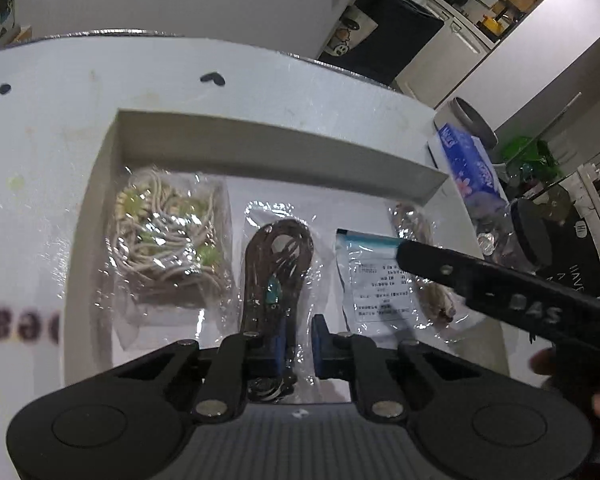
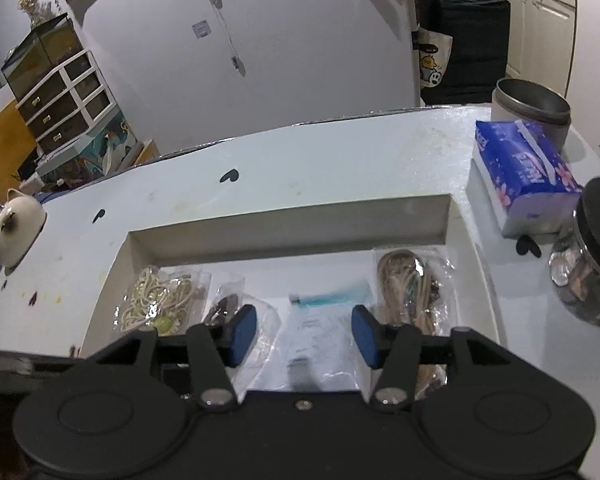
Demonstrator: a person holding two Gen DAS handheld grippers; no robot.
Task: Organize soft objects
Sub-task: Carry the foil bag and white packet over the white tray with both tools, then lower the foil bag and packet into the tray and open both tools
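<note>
A shallow white box [image 1: 276, 148] [image 2: 288, 228] holds several clear bags side by side. From the left: a bag of beige cord with green beads [image 1: 168, 240] [image 2: 160, 300], a bag of dark brown cord [image 1: 276, 264] [image 2: 224, 308], a zip bag with a printed label [image 1: 376, 280] [image 2: 320, 320], and a bag of tan cord [image 1: 420, 240] [image 2: 408, 288]. My left gripper [image 1: 300, 344] is nearly shut, its blue pads pinching the near end of the brown cord bag. My right gripper [image 2: 304, 336] is open above the label bag; it also shows in the left wrist view [image 1: 480, 280].
A blue tissue pack [image 2: 524, 172] [image 1: 472, 168], a grey tin [image 2: 536, 104] and a glass jar with a black lid [image 2: 596, 256] stand right of the box. A white ceramic pot [image 2: 16, 228] sits at the table's left edge.
</note>
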